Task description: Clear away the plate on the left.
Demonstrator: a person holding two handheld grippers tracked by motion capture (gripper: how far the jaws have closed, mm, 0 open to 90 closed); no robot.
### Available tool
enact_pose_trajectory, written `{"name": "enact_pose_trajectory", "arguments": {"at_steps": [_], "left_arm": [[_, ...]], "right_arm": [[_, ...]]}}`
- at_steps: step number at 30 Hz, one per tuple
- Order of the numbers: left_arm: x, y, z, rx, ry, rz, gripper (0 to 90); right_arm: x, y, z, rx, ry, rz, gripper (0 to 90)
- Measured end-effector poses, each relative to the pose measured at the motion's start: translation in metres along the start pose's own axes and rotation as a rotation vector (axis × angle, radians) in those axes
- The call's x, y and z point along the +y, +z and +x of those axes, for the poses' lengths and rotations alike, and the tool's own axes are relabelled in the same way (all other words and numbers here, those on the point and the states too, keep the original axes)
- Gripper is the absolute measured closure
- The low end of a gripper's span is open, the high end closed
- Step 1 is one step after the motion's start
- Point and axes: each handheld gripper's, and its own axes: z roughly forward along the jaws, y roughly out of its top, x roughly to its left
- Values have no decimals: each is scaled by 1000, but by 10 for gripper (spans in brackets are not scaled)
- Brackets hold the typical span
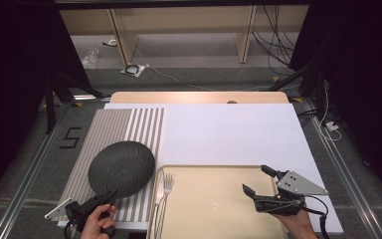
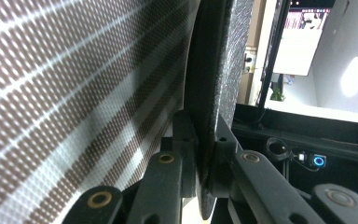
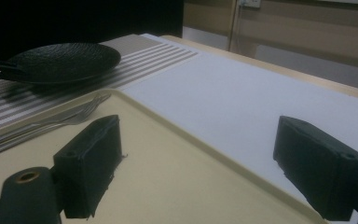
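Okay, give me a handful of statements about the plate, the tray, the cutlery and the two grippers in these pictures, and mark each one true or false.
1. The left gripper is clamped on the rim of the black plate. True.
2. The right gripper holds the fork. False: its jaws stand wide apart with nothing between them, over the beige tray.
3. The black plate is over the striped placemat. True.
4. The fork lies in the middle of the white board. False: it lies at the left edge of the tray, beside a knife.
5. The tray is stacked with bowls. False: apart from the cutlery at its left edge, it shows bare.
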Motion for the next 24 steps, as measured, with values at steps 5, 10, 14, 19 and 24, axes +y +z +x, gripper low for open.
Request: {"name": "enact_pose_trajectory", "arguments": {"at_steps": [5,10,14,19,24], "left_arm": [[-3,2,-1,-18,9,32,844],[-7,3,-3,-29,19,60,843],[-11,3,-4,-35,31,79,843],[-15,4,-5,-38,41,104,843],[-20,6,-7,-56,54,135,842]], "right_arm": [[0,0,0,-1,0,-1,161],[0,0,0,-1,0,0,161],[0,0,0,-1,2,-1,161],[0,0,0,0,1,0,161],[0,0,0,-1,1,0,161]]}}
